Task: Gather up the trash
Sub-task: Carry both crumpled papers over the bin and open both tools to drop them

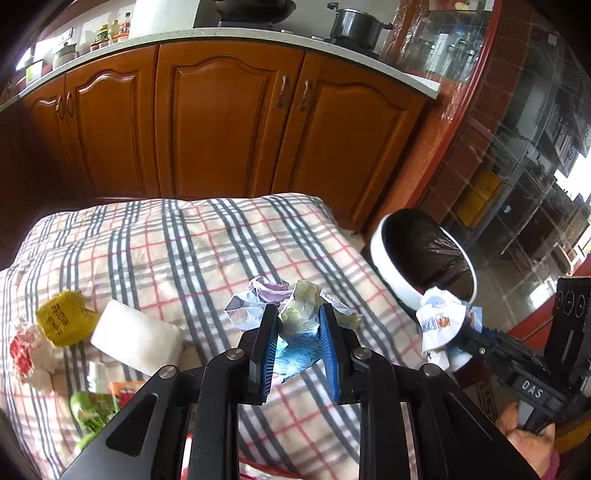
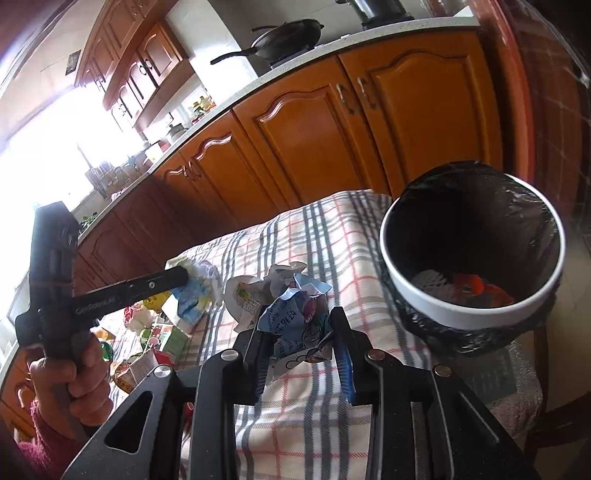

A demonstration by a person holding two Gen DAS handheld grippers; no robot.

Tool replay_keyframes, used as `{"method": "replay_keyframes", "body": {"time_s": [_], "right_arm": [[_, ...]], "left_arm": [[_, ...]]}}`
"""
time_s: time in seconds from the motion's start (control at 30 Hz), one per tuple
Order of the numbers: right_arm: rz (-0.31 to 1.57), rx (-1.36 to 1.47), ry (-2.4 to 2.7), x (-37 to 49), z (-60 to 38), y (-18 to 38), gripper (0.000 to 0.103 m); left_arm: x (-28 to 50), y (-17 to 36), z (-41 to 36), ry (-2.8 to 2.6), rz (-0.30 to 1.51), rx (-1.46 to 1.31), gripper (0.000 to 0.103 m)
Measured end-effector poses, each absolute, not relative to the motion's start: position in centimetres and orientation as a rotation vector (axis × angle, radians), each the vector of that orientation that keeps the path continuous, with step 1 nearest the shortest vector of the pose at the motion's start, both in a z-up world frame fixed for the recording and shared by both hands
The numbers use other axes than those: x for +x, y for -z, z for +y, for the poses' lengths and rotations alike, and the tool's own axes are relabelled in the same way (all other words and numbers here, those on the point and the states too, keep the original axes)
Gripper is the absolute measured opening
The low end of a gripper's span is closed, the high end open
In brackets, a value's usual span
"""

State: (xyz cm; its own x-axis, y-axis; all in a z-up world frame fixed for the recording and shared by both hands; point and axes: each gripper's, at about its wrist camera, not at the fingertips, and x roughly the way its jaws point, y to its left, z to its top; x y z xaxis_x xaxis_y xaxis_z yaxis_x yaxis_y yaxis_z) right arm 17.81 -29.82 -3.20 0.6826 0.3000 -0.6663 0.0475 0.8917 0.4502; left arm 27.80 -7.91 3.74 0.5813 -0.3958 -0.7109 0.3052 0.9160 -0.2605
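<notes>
Each tool is closed on trash above the plaid-clothed table [image 1: 192, 236]: the left tool [image 1: 297, 325] pinches a crumpled yellow-green paper wad [image 1: 301, 306], the right tool [image 2: 301, 334] a crumpled blue-and-white printed wrapper [image 2: 295, 317]. The white round bin with black liner [image 2: 469, 310] stands just beside the table. Either loosely pinched piece could slip out before reaching it.

A home kitchen: wooden cabinets [image 1: 221, 122], stone countertop [image 1: 258, 37], pot [image 1: 356, 24] and wok [image 2: 284, 35].

White "DAS" lettering stands on the black right gripper [image 1: 460, 334] body; "GenRobot.AI" runs along the black left gripper [image 2: 186, 275] arm.
</notes>
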Motion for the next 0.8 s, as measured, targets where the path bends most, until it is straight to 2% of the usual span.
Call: {"method": "replay_keyframes", "body": {"time_s": [0.8], "right_arm": [[0.754,0.478,0.005,15.2,-37.0,1.9,0.031]], "left_arm": [[27.2,-4.7,-14.8,0.563,0.842,-0.074,0.021]]}}
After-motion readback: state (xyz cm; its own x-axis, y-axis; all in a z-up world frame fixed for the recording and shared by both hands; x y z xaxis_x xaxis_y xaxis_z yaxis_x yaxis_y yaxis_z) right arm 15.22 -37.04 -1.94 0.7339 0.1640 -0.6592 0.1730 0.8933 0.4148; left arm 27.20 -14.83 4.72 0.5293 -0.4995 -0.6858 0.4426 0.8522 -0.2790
